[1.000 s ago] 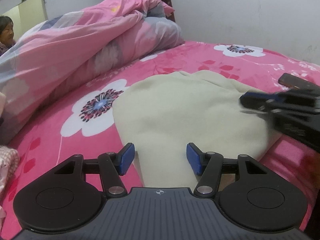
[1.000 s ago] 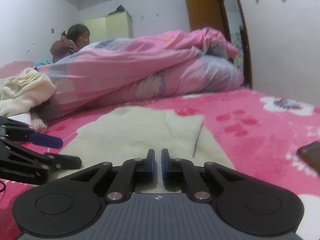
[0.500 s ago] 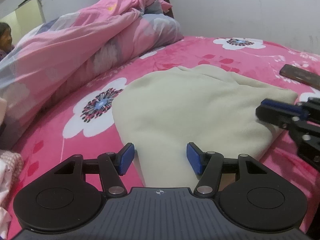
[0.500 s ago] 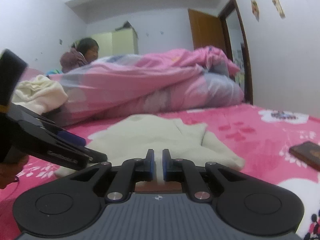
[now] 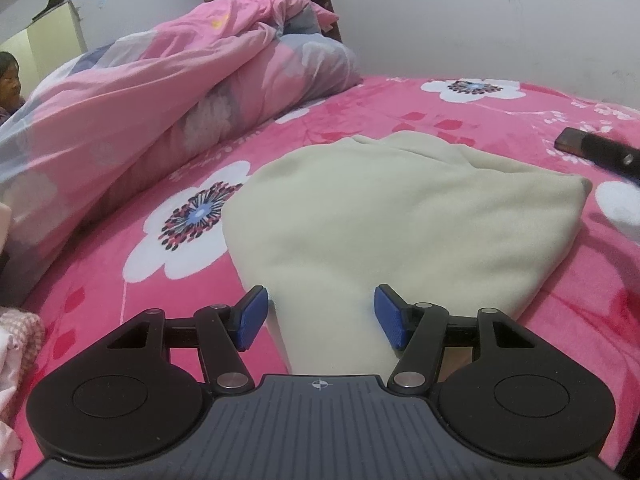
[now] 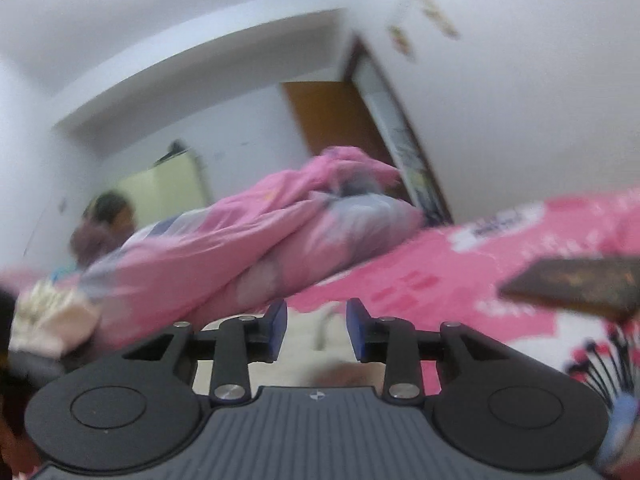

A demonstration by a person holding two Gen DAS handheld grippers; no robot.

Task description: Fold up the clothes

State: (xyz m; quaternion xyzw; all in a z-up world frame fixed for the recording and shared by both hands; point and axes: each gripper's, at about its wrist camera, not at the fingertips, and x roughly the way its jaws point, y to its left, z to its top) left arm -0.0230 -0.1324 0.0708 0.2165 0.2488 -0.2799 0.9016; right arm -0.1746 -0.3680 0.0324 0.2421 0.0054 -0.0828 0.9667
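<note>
Pink flowered bedsheet (image 5: 168, 288) bears our cream fleece garment (image 5: 400, 224), folded, directly ahead of the unclenched left gripper (image 5: 318, 316); right gripper (image 6: 316, 330), jaws just parting empty, lies farther away.

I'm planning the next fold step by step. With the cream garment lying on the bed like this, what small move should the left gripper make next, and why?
Probably ease the left gripper forward and close on the near edge of the cream garment. Its jaws stand open over that edge, gripping nothing, while the right gripper, jaws just opened, holds nothing either.
</note>
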